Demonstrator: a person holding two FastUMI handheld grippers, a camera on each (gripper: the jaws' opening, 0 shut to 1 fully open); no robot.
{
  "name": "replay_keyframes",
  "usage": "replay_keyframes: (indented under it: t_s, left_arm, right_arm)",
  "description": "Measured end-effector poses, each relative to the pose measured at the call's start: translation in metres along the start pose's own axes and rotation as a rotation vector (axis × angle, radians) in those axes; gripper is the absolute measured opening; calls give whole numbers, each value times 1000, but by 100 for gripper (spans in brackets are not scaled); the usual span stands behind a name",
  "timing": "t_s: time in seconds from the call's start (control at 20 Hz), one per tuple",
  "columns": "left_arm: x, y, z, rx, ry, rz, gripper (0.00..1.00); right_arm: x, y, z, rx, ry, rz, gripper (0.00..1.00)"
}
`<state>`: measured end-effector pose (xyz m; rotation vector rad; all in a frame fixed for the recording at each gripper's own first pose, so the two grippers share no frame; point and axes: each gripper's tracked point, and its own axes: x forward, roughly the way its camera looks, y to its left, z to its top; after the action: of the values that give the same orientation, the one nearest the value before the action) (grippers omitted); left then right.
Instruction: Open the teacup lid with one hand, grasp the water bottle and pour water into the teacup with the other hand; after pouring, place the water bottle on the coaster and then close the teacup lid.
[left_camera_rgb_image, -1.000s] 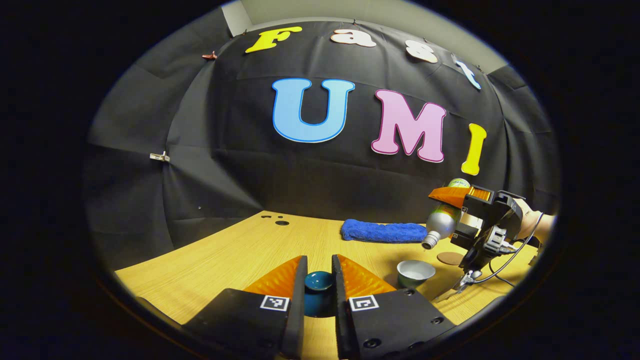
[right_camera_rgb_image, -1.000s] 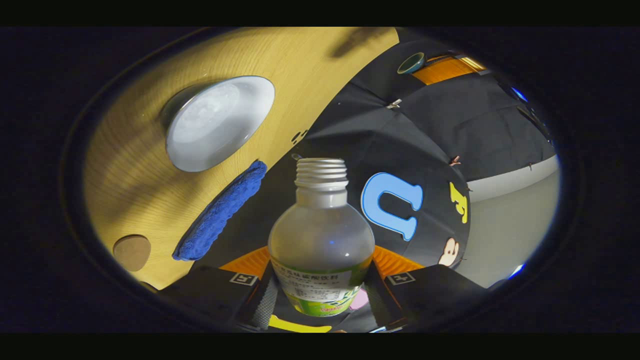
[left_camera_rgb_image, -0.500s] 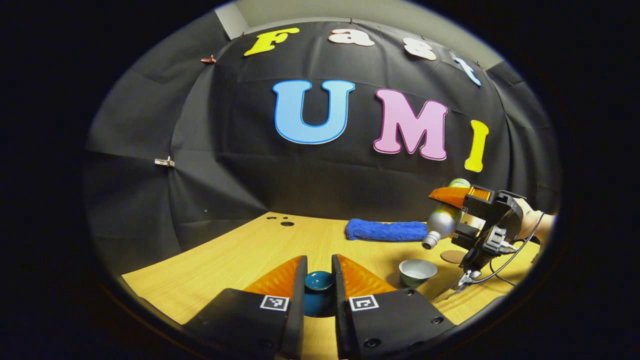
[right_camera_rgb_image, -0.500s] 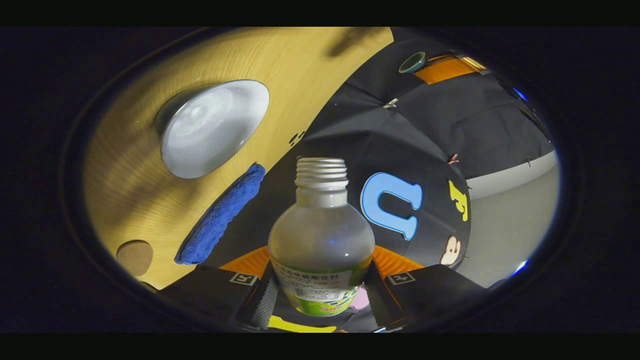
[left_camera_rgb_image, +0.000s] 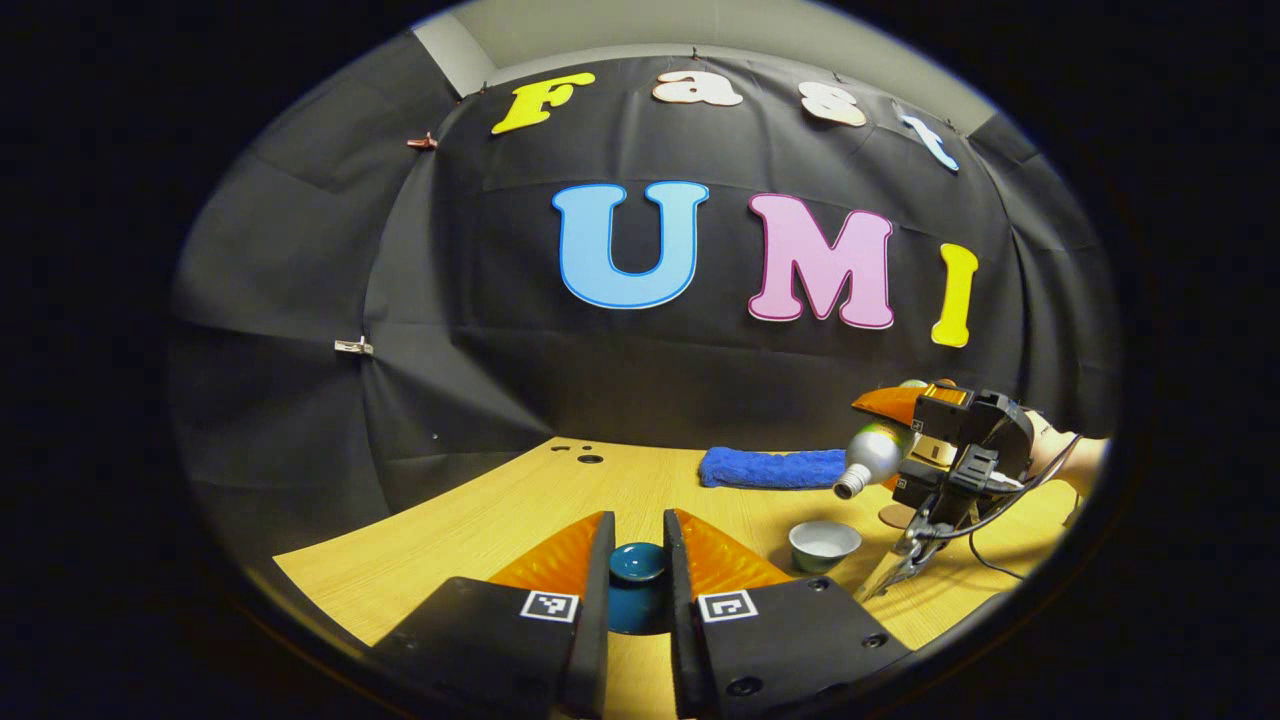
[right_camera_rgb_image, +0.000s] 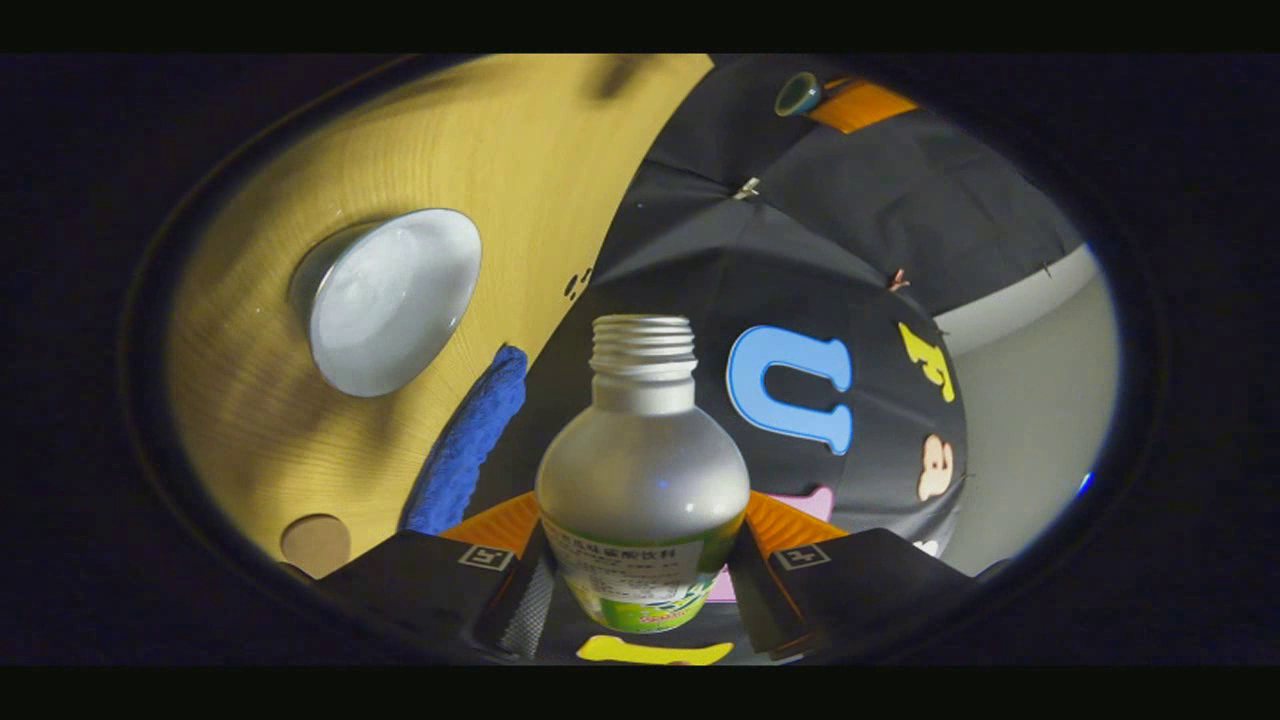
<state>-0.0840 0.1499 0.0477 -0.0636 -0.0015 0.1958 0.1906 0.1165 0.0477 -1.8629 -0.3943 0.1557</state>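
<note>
Gripping the teal lid, the left tongs are clamped on it between both fingers, above the counter. Ahead and right of them sits the open teacup; over it, the right tongs clamp a tilted water bottle, mouth uncapped. Beyond the cup: round coaster, then blue towel against the booth wall.
</note>
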Motion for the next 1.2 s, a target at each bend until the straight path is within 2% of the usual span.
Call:
replay_keyframes:
  t_s: [0.25,0.45,0.5,0.65,0.85,1.05,1.2]
  left_arm:
    - [0,-15,7,2,-12,-14,30]
    - [4,-31,13,-25,-31,-47,29]
    - [5,-36,13,-30,-34,-60,29]
    - [14,-52,13,-43,-34,-103,29]
    - [33,-71,11,-48,-33,-143,29]
    - [48,-98,5,-43,-32,-187,29]
    - [60,-119,-3,-43,-24,-226,29]
  right_arm:
    - [-20,21,-34,361,107,98,78]
    - [-41,22,-59,702,189,130,78]
    - [-46,23,-65,780,208,136,76]
    - [-67,26,-82,1040,267,152,79]
    - [-87,15,-106,1389,327,105,79]
    - [-98,12,-135,1617,366,34,79]
    - [-99,5,-144,1792,328,5,79]
